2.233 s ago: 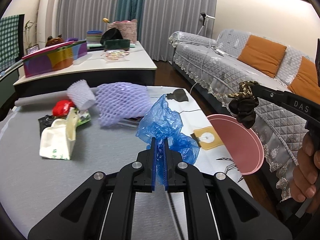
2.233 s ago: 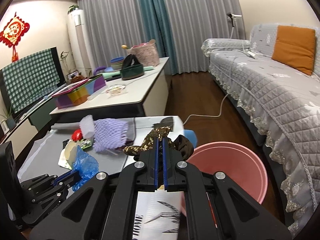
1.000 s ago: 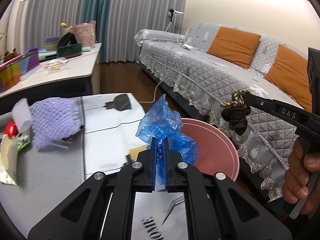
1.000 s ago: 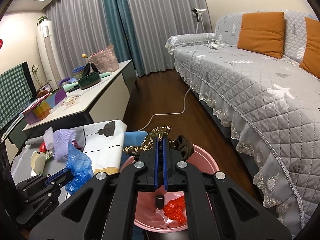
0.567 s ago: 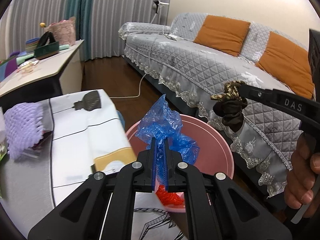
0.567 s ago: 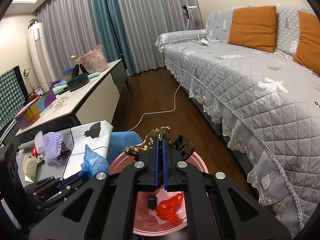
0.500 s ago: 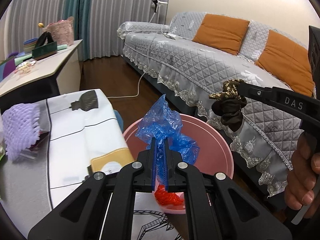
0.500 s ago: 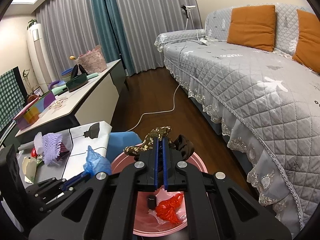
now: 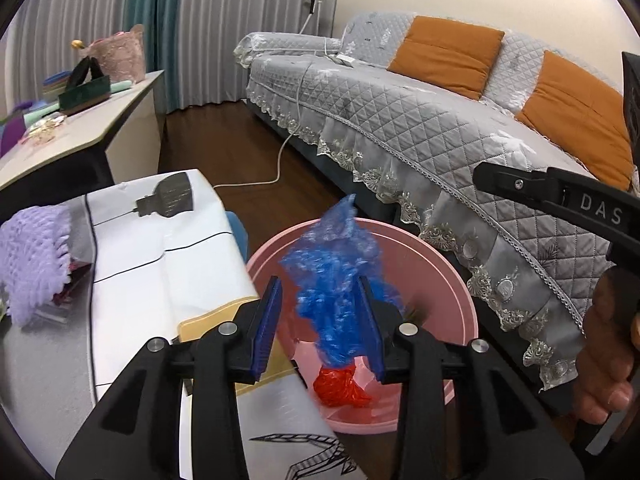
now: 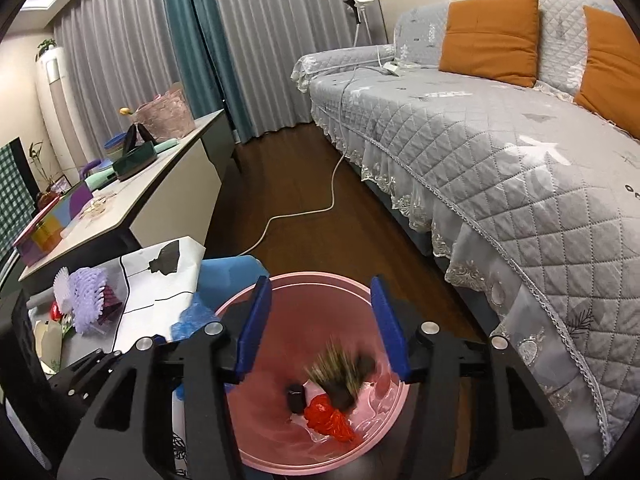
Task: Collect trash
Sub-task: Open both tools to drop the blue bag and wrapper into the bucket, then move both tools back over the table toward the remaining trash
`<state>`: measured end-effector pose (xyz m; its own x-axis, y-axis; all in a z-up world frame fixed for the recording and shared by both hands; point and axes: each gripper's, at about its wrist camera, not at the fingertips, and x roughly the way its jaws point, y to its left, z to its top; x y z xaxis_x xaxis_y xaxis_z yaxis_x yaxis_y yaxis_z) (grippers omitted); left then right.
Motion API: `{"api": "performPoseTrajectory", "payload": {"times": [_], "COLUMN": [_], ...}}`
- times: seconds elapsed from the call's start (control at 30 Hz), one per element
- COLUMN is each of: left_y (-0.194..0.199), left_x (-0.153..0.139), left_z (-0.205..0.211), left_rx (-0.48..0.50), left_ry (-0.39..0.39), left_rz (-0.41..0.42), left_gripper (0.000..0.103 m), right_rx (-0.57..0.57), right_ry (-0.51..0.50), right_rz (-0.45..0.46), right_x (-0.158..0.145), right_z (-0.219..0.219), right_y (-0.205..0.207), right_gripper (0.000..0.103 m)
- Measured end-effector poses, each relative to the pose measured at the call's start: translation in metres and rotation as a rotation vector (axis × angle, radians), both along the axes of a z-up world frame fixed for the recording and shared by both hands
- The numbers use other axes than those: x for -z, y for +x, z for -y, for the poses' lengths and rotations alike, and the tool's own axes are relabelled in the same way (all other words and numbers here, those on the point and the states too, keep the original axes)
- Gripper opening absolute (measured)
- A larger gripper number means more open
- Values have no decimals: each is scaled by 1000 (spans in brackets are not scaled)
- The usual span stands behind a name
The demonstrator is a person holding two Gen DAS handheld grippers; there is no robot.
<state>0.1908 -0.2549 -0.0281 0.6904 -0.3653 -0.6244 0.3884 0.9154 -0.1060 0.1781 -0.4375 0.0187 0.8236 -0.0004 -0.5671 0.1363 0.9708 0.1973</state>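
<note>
Both my jaws have just been opening over the pink bin (image 10: pixel 280 284): left gripper (image 9: pixel 320 320) loosing the blue bag (image 9: pixel 340 272), right gripper (image 10: pixel 322 324) empty, dark scrap (image 10: pixel 340 376) below it

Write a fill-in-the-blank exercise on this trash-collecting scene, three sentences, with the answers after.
1. Both claws hang over a round bin whose colour is ____.
2. The crumpled plastic bag between the pads of the left claw is ____.
3. The cushions on the grey sofa are ____.

Missing words: pink; blue; orange
</note>
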Motion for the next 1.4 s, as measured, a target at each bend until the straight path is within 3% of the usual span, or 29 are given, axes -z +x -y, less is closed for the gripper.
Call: {"api": "performPoseTrajectory", "payload": {"times": [0.2, 0.53, 0.87, 1.1, 1.27, 1.4], "left_y": [-8, -27, -58, -70, -79, -83], "left_x": [-8, -39, -73, -104, -97, -71], "left_z": [-5, -40, -134, -205, -244, -263], "left_rx": [19, -58, -257, -361, -472, -533], "left_ry": [28, 18, 47, 60, -28, -67], "left_rz": [14, 61, 122, 144, 131, 83], "left_gripper": [37, 37, 37, 37, 37, 37], "right_rx": [9, -7, -105, -200, -264, -325], "right_ry": [16, 23, 56, 23, 55, 111], "right_rz": [18, 52, 78, 116, 110, 89], "right_x": [-7, -20, -32, -43, -40, -33], "right_z": [-2, -11, -57, -110, -139, -159], "right_y": [-3, -11, -15, -14, -8, 3], "right_gripper": [53, 53, 53, 52, 50, 41]}}
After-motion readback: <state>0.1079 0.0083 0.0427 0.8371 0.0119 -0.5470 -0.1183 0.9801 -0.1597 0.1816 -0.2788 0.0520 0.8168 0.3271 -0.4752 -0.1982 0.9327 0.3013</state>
